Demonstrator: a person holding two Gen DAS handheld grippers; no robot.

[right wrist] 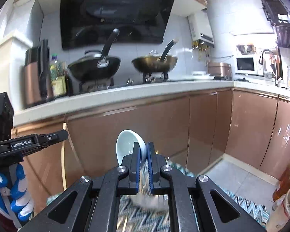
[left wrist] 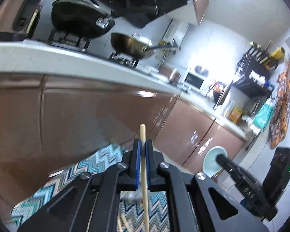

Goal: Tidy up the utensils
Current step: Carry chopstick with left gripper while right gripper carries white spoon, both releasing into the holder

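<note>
Both grippers loaded and lifted, nothing sorted yet

The left gripper (left wrist: 143,150) pinches 1 wooden chopstick (left wrist: 144,174); the right gripper (right wrist: 143,154) clamps a pale ceramic spoon (right wrist: 128,145), both raised above the chevron mat (left wrist: 98,160). More chopsticks (left wrist: 121,222) lie on the mat, so placing these 2 and collecting the rest appears left.

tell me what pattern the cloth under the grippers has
Zigzag chevrons in teal, blue, white and dark stripes on the woven cloth mat; clearest in the left wrist view.

glossy ceramic spoon (right wrist: 128,143), pale wooden chopstick (left wrist: 144,166)
</note>
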